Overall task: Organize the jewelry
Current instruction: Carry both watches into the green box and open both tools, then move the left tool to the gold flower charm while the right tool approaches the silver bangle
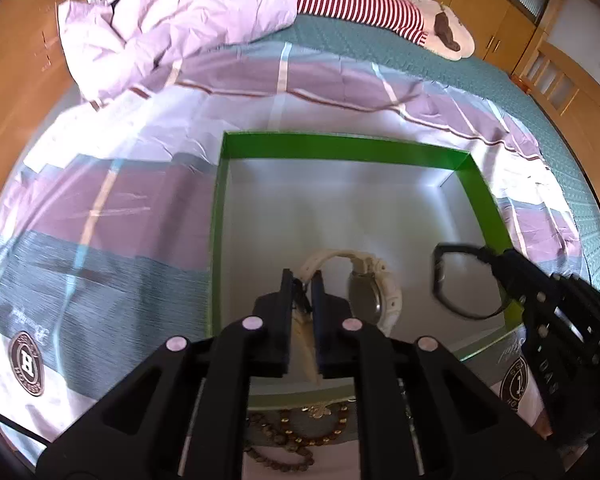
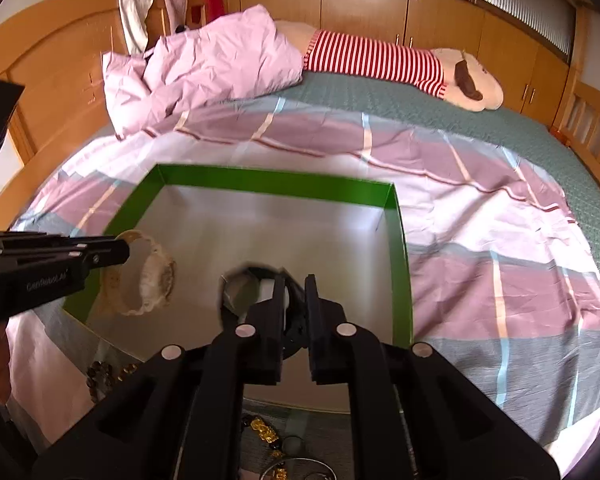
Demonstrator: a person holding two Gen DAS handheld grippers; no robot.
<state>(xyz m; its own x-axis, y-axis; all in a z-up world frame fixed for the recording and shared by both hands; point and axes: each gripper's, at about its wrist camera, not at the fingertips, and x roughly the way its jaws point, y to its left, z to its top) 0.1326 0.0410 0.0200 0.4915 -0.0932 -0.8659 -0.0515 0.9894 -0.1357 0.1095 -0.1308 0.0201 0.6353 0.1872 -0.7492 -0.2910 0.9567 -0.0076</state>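
hand-held gripper inside green box edges

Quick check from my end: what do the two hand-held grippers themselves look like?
Both are matte black plastic. The left hand-held gripper and right hand-held gripper each have flat rectangular fingers on angular linkage arms with triangular cutouts and pale round pivot caps. Faint white lettering marks their side housings. No sleeves or cables are clearly visible.

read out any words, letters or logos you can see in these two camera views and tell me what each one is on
"H": centre of the round brown badge printed on the striped bedsheet; its ring lettering is too small to read.
"DAS": partial, on the black right gripper body.
"GenRobot.AI": likely, blurred, on the black left gripper body.
Cursive script and second round badge by the green-rimmed box: unreadable.
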